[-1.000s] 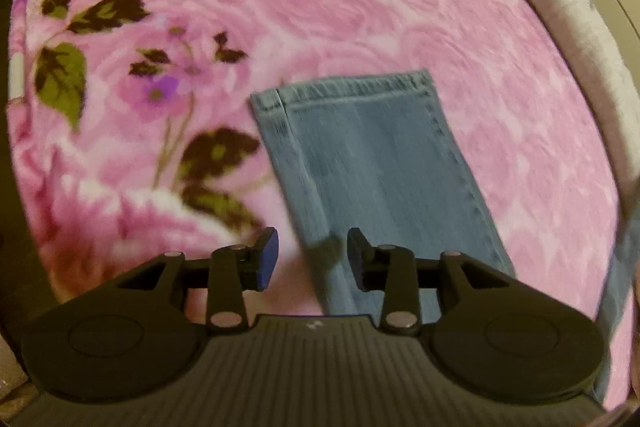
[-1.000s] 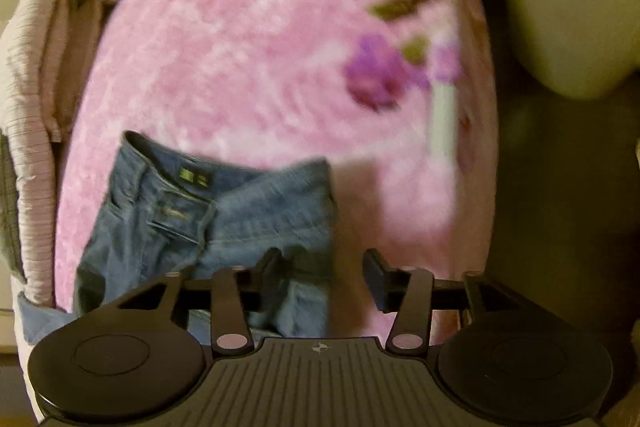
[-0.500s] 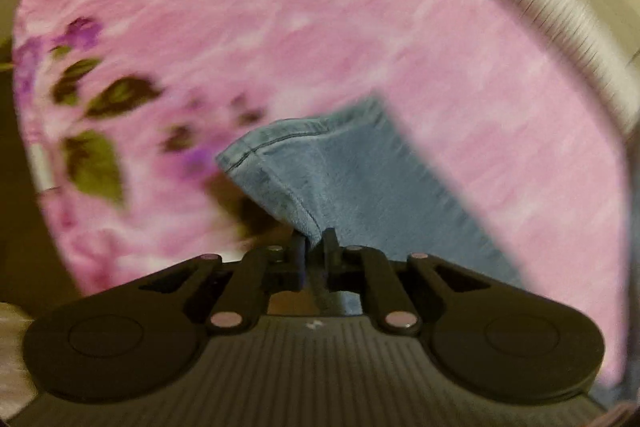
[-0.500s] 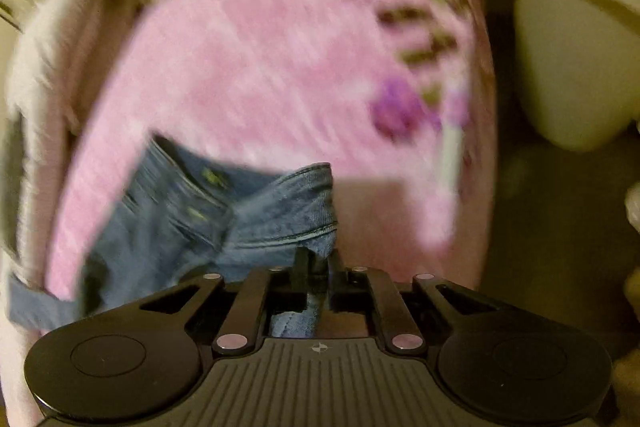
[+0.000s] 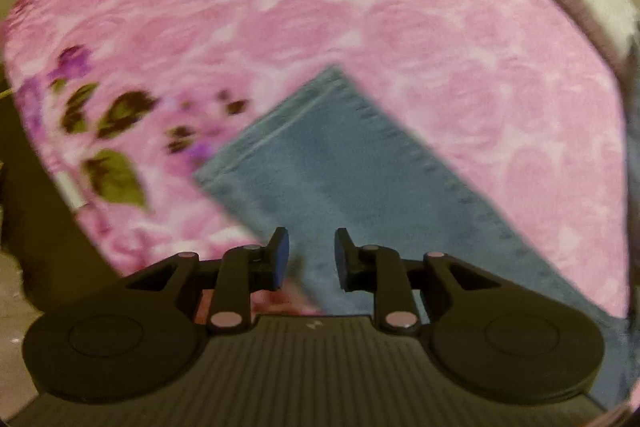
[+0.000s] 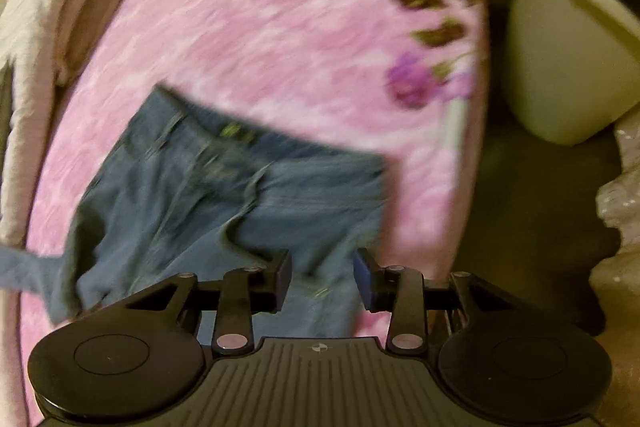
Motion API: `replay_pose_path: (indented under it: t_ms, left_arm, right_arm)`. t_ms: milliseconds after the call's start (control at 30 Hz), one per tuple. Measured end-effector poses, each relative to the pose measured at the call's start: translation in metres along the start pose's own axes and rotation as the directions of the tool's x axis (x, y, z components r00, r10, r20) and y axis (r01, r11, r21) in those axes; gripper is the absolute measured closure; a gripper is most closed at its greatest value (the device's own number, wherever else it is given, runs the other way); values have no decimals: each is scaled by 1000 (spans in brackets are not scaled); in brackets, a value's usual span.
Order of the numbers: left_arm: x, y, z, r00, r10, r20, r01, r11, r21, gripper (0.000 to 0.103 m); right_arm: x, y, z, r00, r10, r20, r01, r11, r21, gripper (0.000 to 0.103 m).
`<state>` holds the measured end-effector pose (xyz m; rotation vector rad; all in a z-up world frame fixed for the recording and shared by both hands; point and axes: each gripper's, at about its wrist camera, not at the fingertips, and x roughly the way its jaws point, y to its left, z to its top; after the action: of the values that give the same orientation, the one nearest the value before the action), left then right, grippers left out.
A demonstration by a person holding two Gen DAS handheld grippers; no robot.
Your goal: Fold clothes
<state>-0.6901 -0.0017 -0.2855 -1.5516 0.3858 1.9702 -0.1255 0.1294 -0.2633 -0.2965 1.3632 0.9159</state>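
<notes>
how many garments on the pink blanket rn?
1: the jeans. Leg hem lies ahead of the left gripper; waistband end ahead of the right gripper. Pale fabric beside the blanket might be more clothing; can't tell.

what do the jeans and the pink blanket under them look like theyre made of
Jeans: looks like faded blue denim, matte, with stitched seams and a waistband; the leg hem shows topstitching.
Pink blanket: seems a plush fleece, soft and fuzzy, with a rose pattern and printed purple flowers; blur leaves the exact fibre open.
</notes>
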Motion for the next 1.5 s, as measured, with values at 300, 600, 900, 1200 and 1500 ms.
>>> replay_pose_path:
  t_ms: [300, 600, 900, 1200, 1500]
  left_arm:
    - [8, -144, 40, 951, -303, -57, 308, 932, 191, 82]
    - [46, -261, 50, 902, -406, -144, 431, 864, 259, 82]
    - [87, -346, 69, 891, -410, -194, 452, 841, 296, 80]
    - [123, -376, 82, 894, -365, -262, 438, 837, 328, 80]
    - [157, -411, 135, 872, -440, -214, 488, 808, 331, 74]
  right_arm:
    - [16, 95, -23, 979, 196, -63, -202, 973, -110, 65]
    - [61, 172, 0, 962, 238, -133, -268, 917, -295, 64]
    - [102, 235, -7, 959, 178, -221, -282, 679, -678, 64]
    - [145, 270, -24, 980, 85, -179, -194, 602, -775, 64]
    - [160, 230, 36, 997, 67, -33, -75, 889, -451, 64]
